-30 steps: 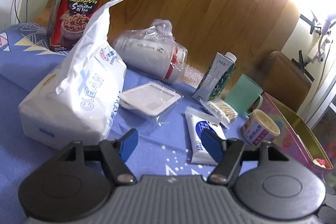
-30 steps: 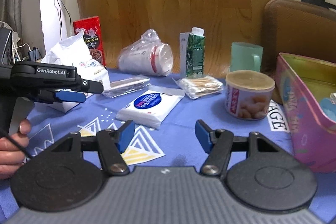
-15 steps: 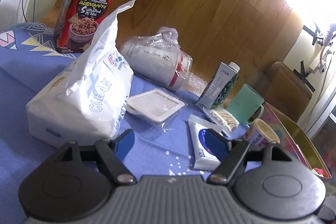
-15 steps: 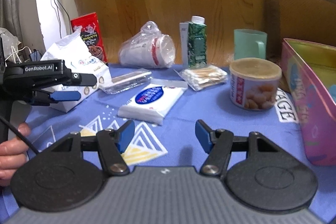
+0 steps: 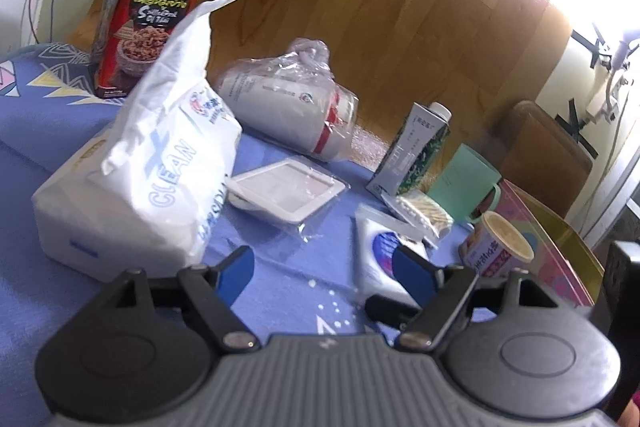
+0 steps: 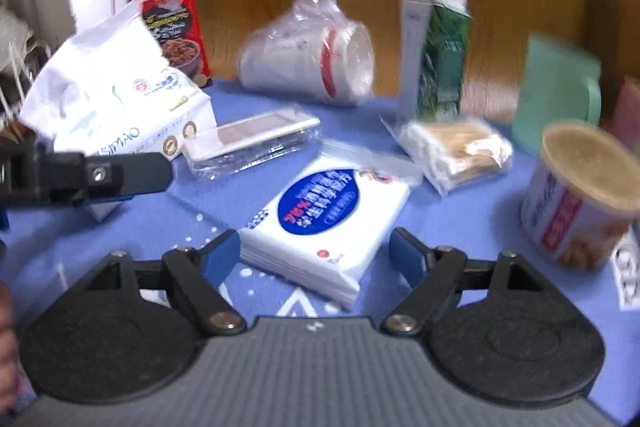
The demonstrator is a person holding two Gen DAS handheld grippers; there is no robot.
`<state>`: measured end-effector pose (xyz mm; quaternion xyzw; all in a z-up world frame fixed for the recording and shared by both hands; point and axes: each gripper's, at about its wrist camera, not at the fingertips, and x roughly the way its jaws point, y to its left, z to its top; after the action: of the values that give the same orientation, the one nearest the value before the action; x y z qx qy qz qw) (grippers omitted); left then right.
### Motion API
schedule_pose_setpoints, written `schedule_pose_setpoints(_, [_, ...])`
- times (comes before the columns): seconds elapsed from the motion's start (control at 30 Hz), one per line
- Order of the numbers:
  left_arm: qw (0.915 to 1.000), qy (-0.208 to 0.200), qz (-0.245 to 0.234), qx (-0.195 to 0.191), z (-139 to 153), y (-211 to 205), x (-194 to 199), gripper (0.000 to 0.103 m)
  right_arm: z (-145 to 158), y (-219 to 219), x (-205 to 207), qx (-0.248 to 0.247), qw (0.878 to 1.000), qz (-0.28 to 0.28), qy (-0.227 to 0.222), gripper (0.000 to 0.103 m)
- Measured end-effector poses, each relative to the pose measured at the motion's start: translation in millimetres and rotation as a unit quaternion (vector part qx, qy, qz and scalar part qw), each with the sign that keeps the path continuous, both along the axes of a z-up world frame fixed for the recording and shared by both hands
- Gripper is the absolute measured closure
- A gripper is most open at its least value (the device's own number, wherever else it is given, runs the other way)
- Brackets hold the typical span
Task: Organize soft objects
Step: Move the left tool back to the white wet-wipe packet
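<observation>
Two grippers are hanging over the blue patterned tablecloth (image 6: 460, 211), and neither is holding anything. The right gripper (image 6: 314, 253) is sitting just short of a flat white tissue pack with a blue oval label (image 6: 324, 223), its blue-padded jaws opening, the near corner of the pack lying between them but untouched. The left gripper (image 5: 326, 273) is pointing toward the big white crumpled bag of tissues marked CLEAN (image 5: 148, 171); its jaws are opening too, with only bare cloth between them.

The flat pack is lying in the middle of the cloth, near the clear bag of cotton swabs (image 6: 456, 149) and the clear-wrapped white tray (image 6: 252, 139), well apart from the pink tin box (image 5: 552, 247) at the right.

It is probably light and squashy, its film wrapper slippery, so a pinch across the narrow width at the near end should be holding better than one on the flimsy sealed flap. Squeezing hard is likely doing no harm; sagging and sliding are the risks. The round paper-lidded snack tub (image 6: 580, 195) is standing close on the right.
</observation>
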<state>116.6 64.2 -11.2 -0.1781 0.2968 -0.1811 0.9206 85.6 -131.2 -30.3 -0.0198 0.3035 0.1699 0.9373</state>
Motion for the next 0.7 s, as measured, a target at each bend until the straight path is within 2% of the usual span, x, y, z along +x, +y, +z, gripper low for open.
schedule_pose_setpoints(0.03, [1.0, -0.001, -0.003, 0.002, 0, -1, 0, 0.025, 1, 1, -3, -0.005, 1.0, 0.009, -0.006, 0.05])
schedule_pose_setpoints(0.07, [1.0, -0.003, -0.007, 0.005, 0, -3, -1, 0.025, 2, -1, -5, -0.001, 1.0, 0.017, -0.007, 0.062])
schedule_pose_setpoints(0.1, [0.9999, -0.003, -0.009, 0.008, 0, -4, -1, 0.025, 2, -3, -7, 0.003, 1.0, 0.019, -0.006, 0.068])
schedule_pose_setpoints(0.13, [0.9999, -0.004, -0.012, 0.011, 0, -6, -2, 0.025, 2, -6, -9, 0.004, 1.0, 0.02, -0.007, 0.082])
schedule_pose_setpoints(0.17, [0.9998, -0.006, -0.013, 0.013, 1, -7, -2, 0.025, 2, -8, -10, 0.003, 1.0, 0.02, -0.008, 0.09])
schedule_pose_setpoints(0.5, [0.9996, 0.0, -0.021, 0.017, -1, -10, -2, 0.023, 3, -29, -27, 0.02, 1.0, 0.021, -0.004, 0.096])
schedule_pose_setpoints(0.57, [0.9995, 0.001, -0.025, 0.018, -1, -11, -1, 0.023, 3, -34, -37, 0.021, 0.999, 0.027, -0.004, 0.1])
schedule_pose_setpoints(0.7, [0.9992, 0.001, -0.034, 0.022, -1, -13, -1, 0.023, 3, -42, -62, 0.016, 0.999, 0.036, -0.009, 0.101])
